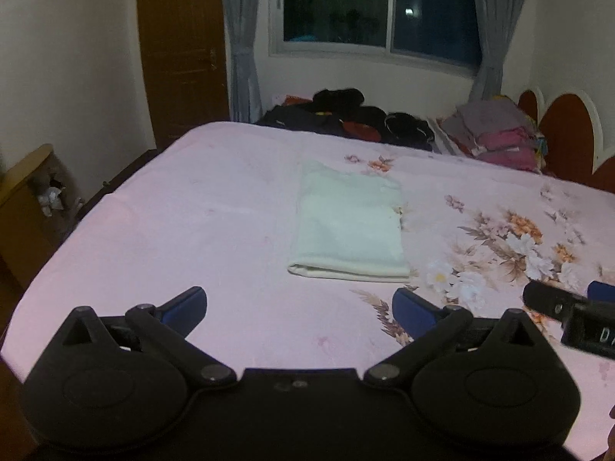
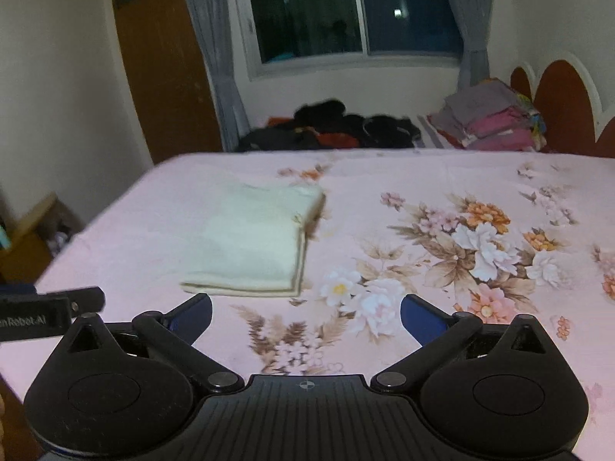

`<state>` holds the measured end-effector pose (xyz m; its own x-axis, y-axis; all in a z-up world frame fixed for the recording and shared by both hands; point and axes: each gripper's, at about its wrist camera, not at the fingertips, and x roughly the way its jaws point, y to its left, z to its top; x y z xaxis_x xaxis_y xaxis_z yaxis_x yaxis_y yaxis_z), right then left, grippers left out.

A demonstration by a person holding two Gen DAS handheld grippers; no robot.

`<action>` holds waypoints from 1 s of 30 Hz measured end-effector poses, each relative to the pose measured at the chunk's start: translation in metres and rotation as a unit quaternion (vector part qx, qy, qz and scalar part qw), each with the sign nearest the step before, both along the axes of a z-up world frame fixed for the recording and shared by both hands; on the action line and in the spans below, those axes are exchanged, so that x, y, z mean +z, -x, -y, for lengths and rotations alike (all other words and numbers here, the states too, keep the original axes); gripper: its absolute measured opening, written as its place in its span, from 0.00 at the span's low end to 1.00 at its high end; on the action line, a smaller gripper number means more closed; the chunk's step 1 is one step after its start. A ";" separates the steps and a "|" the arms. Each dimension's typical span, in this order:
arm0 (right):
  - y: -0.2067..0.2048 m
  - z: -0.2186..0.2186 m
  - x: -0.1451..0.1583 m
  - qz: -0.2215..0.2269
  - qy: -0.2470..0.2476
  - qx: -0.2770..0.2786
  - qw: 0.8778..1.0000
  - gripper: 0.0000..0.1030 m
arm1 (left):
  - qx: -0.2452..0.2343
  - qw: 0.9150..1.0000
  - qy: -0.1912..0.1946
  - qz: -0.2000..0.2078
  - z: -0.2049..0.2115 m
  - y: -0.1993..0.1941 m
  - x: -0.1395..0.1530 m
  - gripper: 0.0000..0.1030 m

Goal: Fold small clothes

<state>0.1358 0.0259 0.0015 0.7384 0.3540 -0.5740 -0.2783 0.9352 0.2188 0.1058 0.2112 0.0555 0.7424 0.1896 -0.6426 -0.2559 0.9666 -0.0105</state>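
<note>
White folded garment [image 1: 348,226] ahead on bed [image 1: 173,199], long axis pointing away; nearer left claw [image 1: 300,309]. Left and right claw [image 2: 306,313] wide open, empty.

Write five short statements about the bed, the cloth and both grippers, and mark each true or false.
1. The white folded cloth lies flat on the pink floral bedsheet. True.
2. The left gripper is clamped on the cloth. False: its jaws stand open and empty, short of the cloth.
3. The right gripper is open with nothing between its fingers. True.
4. The dark clothes pile sits on top of the white cloth. False: it lies at the far edge of the bed, below the window.
5. A stack of folded clothes rests near the headboard. True.
</note>
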 end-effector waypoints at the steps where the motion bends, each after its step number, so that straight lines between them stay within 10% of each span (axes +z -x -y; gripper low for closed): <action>1: 0.008 0.001 0.006 0.009 0.001 -0.003 1.000 1.00 | -0.001 1.000 -0.001 0.002 0.002 0.004 0.002 1.00; 30: 0.064 0.008 0.031 0.060 0.013 0.012 0.998 1.00 | 0.012 1.000 -0.007 0.027 0.011 0.061 0.021 1.00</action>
<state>0.0722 0.0176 0.0327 0.7944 0.3578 -0.4909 -0.3227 0.9332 0.1580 0.0450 0.2005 0.0766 0.7714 0.2165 -0.5984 -0.2778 0.9606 -0.0105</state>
